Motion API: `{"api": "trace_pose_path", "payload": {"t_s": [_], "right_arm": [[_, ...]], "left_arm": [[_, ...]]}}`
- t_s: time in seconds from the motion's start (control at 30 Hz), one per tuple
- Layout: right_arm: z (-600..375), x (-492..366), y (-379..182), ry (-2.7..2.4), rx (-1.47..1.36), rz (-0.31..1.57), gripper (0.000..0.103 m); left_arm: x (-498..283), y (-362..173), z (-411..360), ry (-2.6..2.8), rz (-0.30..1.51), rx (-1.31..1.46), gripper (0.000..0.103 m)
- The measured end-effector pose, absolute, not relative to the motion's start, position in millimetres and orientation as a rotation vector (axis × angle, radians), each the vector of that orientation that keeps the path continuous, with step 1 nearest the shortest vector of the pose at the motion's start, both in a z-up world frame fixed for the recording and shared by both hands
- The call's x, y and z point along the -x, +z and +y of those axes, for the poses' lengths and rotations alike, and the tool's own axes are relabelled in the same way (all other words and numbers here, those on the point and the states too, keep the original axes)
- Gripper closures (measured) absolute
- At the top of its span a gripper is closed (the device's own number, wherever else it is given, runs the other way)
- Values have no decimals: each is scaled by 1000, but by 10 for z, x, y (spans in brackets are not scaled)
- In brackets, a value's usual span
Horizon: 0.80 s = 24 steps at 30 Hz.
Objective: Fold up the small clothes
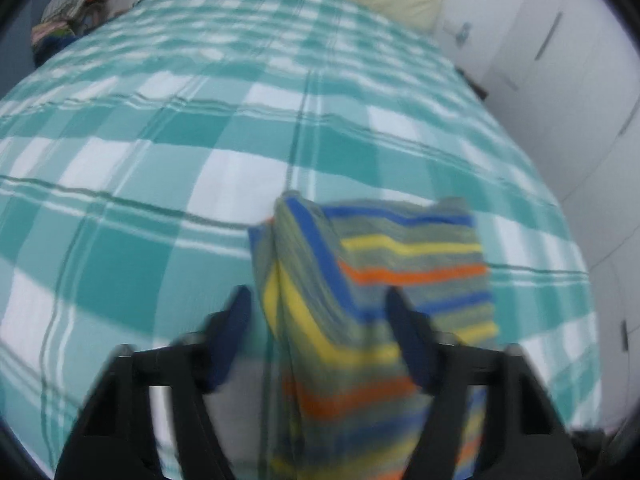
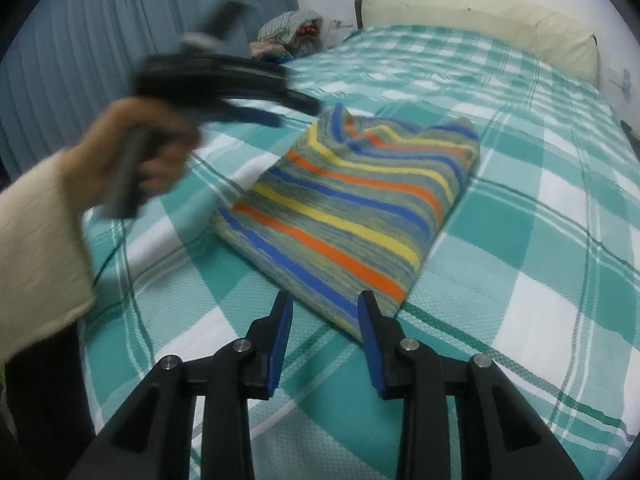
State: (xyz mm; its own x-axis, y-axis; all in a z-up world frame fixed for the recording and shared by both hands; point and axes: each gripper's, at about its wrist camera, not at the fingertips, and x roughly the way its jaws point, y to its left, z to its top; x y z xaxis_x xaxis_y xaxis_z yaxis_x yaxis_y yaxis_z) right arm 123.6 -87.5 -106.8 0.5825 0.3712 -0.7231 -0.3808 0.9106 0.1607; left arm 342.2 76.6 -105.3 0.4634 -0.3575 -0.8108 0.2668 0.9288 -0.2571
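Observation:
A folded striped garment (image 2: 352, 204), grey-green with blue, yellow and orange bands, lies on the teal checked bedspread (image 2: 520, 240). In the left wrist view the garment (image 1: 376, 280) fills the lower middle, one corner raised. My left gripper (image 1: 320, 300) is open just above it, its fingers either side of the raised fold, blurred by motion. In the right wrist view the left gripper (image 2: 296, 114) hovers over the garment's far left corner. My right gripper (image 2: 325, 300) is open and empty at the garment's near corner.
A cream pillow or headboard (image 2: 480, 12) runs along the far end of the bed. A pile of clothes (image 2: 288, 32) sits beyond the bed's far left corner by blue curtains (image 2: 120, 20). White cupboard doors (image 1: 560, 60) stand to the right of the bed.

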Motion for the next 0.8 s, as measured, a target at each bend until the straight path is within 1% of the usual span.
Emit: {"api": "trace_pose_path", "payload": {"t_s": [0.03,0.13,0.23,0.33,0.4,0.47,0.53,0.57,0.67,0.8], "right_arm": [[-877,-1206,-1063,440,11,834,69],[-906,-1191,-1121,443,-3,841,69],[-960,-1223,-1219,435,-2,861,69],[-1016,-1254,-1256,430,-32,871,69],[-1023,-1244,-1212,431,-34,857,69],[-1021,-1236,-1148,434,-27,838,69],[-1010,-1229,-1089,435,-24,824,69],[-998,-1236,-1062,439,-27,818,69],[-912,-1289,-1002,454,-31,806,69],[-786,-1468,-1144,472,-62,852,68]], "left_arm": [[-3560,-1174,794,-370,1058,126,96],[-3685,-1306,912,-341,1061,160,97],[-3687,-1312,914,-335,1039,139,96],[-3625,-1254,934,-341,1046,135,86],[-3533,-1162,1005,-340,1051,120,73],[-3392,-1040,1086,-363,1036,107,49],[-3164,-928,1154,-414,1029,97,40],[-3067,-902,1160,-441,1036,90,37],[-2712,-951,1112,-539,1084,27,37],[-2446,-1313,1058,-490,1180,-167,37]]}}
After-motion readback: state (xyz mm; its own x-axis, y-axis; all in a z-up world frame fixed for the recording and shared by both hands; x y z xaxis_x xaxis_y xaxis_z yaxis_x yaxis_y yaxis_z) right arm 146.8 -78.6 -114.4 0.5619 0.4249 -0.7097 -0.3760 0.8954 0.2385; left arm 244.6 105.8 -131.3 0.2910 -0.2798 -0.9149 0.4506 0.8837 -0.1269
